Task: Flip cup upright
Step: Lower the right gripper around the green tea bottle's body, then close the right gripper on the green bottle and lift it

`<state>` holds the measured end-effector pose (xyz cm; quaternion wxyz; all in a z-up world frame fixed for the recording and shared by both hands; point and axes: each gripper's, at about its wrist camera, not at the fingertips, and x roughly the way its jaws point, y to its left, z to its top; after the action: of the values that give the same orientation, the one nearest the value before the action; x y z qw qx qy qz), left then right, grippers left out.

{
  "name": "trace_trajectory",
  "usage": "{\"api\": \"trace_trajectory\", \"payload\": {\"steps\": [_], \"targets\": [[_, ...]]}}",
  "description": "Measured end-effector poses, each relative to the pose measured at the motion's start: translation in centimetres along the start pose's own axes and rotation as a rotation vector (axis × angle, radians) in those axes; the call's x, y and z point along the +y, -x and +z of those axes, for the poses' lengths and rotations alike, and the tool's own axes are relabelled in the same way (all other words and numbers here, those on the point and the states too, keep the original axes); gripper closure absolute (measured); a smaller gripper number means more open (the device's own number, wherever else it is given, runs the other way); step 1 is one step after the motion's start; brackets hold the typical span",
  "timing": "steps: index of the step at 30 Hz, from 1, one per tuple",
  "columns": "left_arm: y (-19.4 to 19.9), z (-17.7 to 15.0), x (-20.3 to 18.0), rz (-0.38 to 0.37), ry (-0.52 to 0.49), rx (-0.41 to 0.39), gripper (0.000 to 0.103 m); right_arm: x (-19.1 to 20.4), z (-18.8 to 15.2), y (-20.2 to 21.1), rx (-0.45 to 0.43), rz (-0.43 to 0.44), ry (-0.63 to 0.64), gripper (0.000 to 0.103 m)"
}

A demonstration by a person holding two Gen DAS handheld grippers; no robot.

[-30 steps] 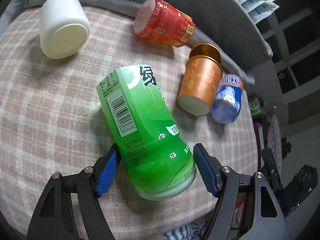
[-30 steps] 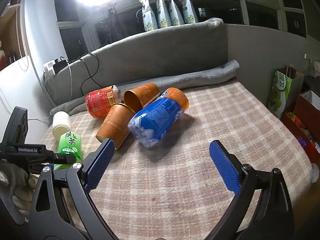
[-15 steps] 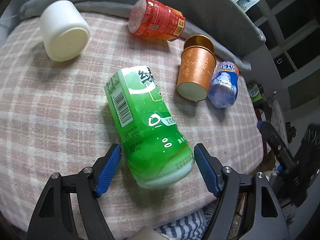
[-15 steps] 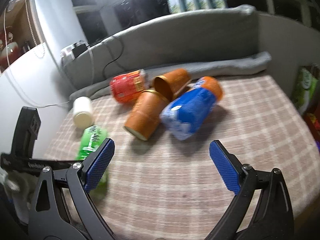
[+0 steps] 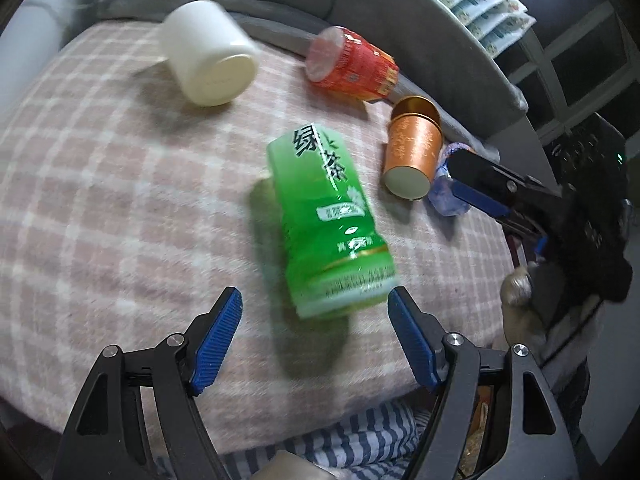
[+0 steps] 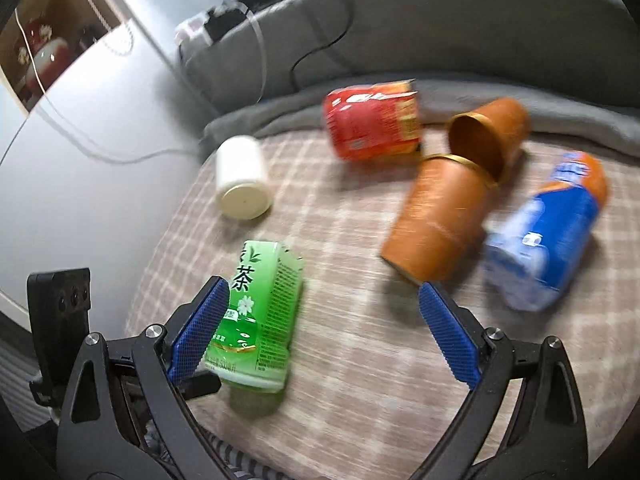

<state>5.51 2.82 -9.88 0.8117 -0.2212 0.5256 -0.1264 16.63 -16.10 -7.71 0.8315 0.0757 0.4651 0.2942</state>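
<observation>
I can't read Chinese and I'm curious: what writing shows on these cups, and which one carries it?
"绿茶": large dark characters on the green cup, also seen at.
Green cup small print: too blurred to read.
Red cup print: too blurred.
Blue cup lettering: too blurred.
Orange cup: pattern only, unreadable.

Dim indoor light, fisheye-bent edges with dark corners, and motion blur smearing the lying green plastic cup (image 5: 326,220) in both views.
</observation>
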Motion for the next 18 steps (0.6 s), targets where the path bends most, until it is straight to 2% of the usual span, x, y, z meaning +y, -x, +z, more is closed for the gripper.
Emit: {"api": "trace_trajectory", "payload": {"steps": [8, 14, 18], "targets": [[1.7, -1.5, 2.9, -0.017, 0.067, -0.019, 0.028, 2.1, 1.0, -5.3, 0.151, 0.057, 0.003, 0.005], [2.3, -2.3, 3.6, -0.014, 0.075, -0.032, 0.030, 2.1, 1.6, -7.9, 0.231, 0.069, -0.039, 0.005], [2.3, -2.6, 3.9, -0.019, 0.074, -0.031, 0.030, 1.8, 1.9, -9.6, 0.288, 0.113, -0.091, 0.006]]}}
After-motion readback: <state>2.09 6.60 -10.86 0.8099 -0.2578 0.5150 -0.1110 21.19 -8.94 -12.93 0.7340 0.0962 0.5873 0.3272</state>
